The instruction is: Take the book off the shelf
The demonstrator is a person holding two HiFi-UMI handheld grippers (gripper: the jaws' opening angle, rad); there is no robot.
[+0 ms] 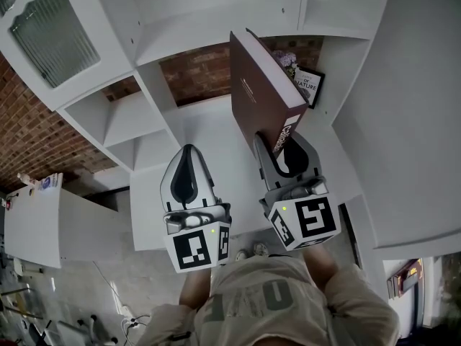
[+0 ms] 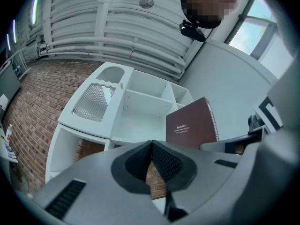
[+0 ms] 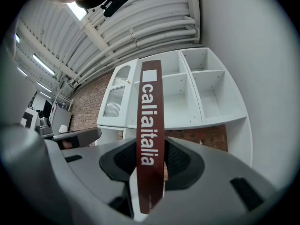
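The book [image 1: 263, 96] in the right gripper [image 1: 287, 150] has a smooth, matt maroon cover that looks like coated board, with white lettering printed on the spine. Both grippers have smooth, matt grey plastic shells. The left gripper [image 1: 189, 157] has black pads [image 2: 166, 161] with a fine, ribbed, rubbery texture. Ahead of the jaws is a shelf unit [image 1: 216, 125] of smooth, white-painted board with a slight sheen. Behind it is a rough red brick wall [image 1: 202, 71]. Ahead and left of the left gripper, a cabinet door [image 1: 52, 33] has ribbed, translucent glass.
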